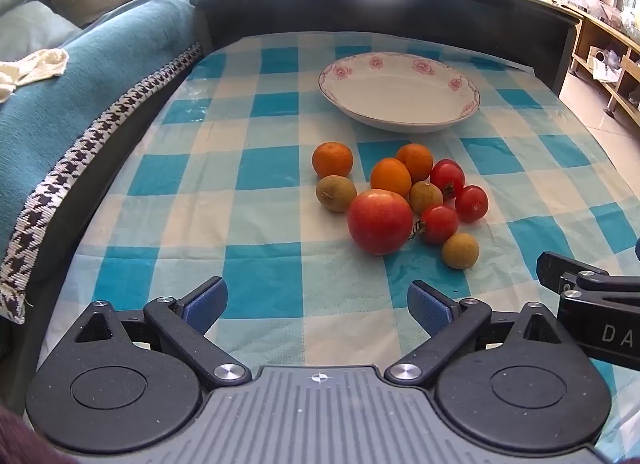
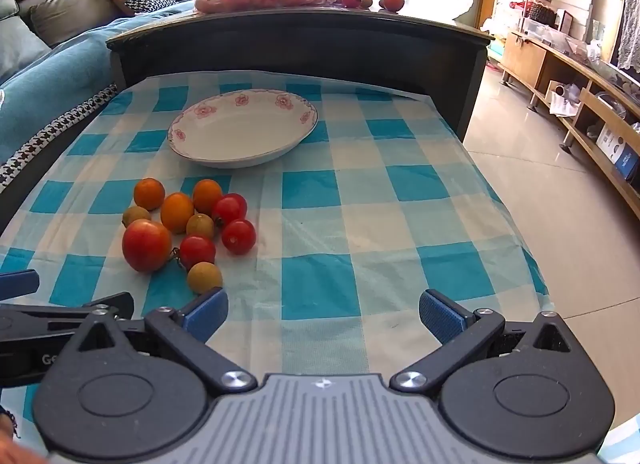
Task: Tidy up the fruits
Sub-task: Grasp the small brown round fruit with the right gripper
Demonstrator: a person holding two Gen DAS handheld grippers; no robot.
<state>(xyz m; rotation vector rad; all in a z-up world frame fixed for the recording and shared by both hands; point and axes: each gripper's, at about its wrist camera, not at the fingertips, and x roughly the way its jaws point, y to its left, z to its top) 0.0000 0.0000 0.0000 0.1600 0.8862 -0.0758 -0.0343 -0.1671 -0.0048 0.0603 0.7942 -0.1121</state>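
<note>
1. Both grippers sit nearest, left gripper (image 1: 317,306) and right gripper (image 2: 323,314), fingers spread wide, holding nothing, so nothing's dropped yet
2. The fruit is bunched tight mid-cloth: the apple (image 1: 379,222) touches a tomato (image 1: 439,224), with a small brown fruit (image 1: 460,251) just beside it. Grabbing one probably nudges the neighbours and they roll
3. The plate (image 1: 400,78) is empty, further back. It's shallow, so round fruit could roll out
</note>
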